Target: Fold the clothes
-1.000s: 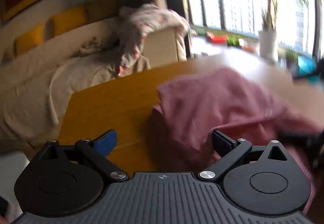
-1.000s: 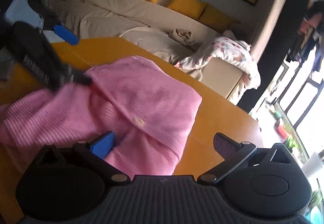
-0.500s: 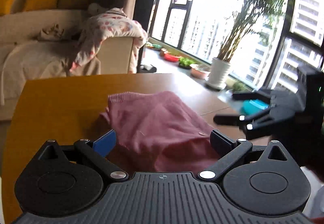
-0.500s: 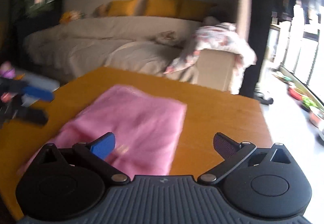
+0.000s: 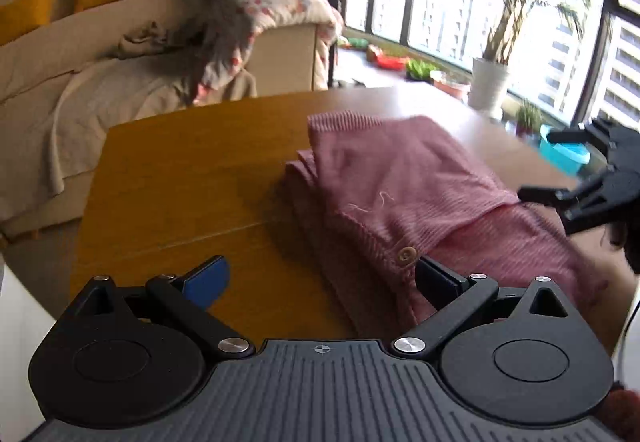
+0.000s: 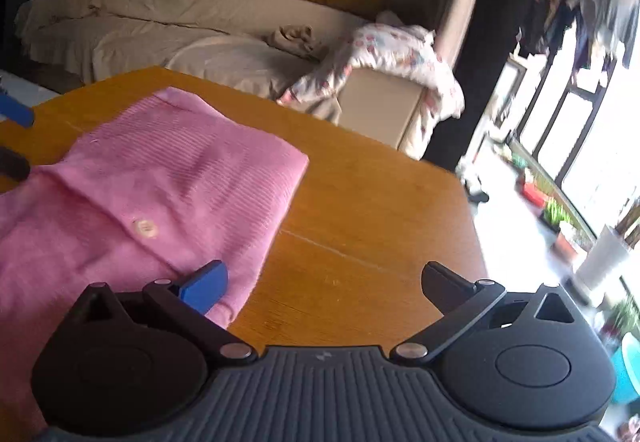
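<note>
The pink cardigan (image 6: 160, 186) lies folded on my wooden table (image 6: 360, 210) (one button (image 5: 406, 254) showing). My left gripper (image 5: 320, 278) hovers low at its near edge, fingers spread; my right gripper (image 6: 324, 282) hangs over its corner, likewise spread and empty.

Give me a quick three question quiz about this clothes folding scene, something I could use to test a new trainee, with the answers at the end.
1. True or false: the pink cardigan lies folded on the wooden table.
2. Multiple choice: the left gripper is A) shut on the cardigan, B) open with nothing held, C) out of view.
3. Short answer: what small fastener shows on the cardigan's front?

Key
1. True.
2. B. Its jaws stand wide apart; the right gripper is open too.
3. A button.
</note>
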Motion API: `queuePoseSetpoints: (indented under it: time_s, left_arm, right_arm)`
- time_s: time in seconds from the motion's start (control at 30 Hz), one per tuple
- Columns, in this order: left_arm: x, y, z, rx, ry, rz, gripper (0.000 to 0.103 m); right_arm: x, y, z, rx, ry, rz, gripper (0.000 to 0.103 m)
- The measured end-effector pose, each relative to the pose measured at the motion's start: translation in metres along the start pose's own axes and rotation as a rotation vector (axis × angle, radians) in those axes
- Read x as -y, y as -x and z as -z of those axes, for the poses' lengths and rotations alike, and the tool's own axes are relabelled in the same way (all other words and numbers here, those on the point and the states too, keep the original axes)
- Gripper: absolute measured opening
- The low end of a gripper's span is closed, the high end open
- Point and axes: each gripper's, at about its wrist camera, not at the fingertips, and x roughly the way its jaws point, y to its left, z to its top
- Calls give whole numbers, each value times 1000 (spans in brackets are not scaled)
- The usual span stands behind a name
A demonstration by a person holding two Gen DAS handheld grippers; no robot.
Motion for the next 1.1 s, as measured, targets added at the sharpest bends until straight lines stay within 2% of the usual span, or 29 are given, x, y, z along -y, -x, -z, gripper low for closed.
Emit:
queuePoseSetpoints:
  time_s: [0.13,0.2,0.23,0.27,0.33,0.4,0.53,0.57,0.67,0.73,0.8,0.93,1.0,1.07,1.1]
  left_arm:
    - [-20,33,11,23,147,24,103]
    - [-26,49,17,38,200,32,103]
    - [-29,56,20,48,221,35,103]
    - [-29,64,24,60,231,34,103]
    - [-28,77,31,81,241,29,103]
    - [-28,85,36,93,251,32,103]
    - [-29,90,47,92,279,43,103]
    - [-29,90,49,88,286,46,103]
    - [-29,88,55,79,305,53,103]
    - [-29,86,59,73,316,60,103]
    - [-30,83,62,66,327,67,103]
    - [-31,79,65,63,349,74,103]
    - [-33,79,65,67,363,72,103]
    - [-32,81,65,70,367,62,103]
    - [-32,83,64,70,361,59,103]
  right_arm:
    - [-12,53,-4,167,23,-161,102]
    - [-31,70,-5,176,90,-257,89]
    - [-42,75,-5,165,134,-300,78]
    - [-55,76,-1,151,198,-325,67]
    - [-81,78,6,123,333,-368,52]
    - [-107,80,14,95,468,-410,50]
    - [-95,59,-3,67,250,-463,49]
    - [-92,53,-7,60,191,-475,41]
    - [-81,37,-21,40,11,-510,28]
    - [-74,26,-30,27,-109,-532,28]
    - [-54,15,-34,7,-295,-588,28]
    - [-73,19,-26,8,-223,-620,32]
    - [-84,21,-22,9,-177,-634,42]
    - [-95,23,-17,10,-132,-648,60]
    - [-100,24,-15,10,-109,-655,61]
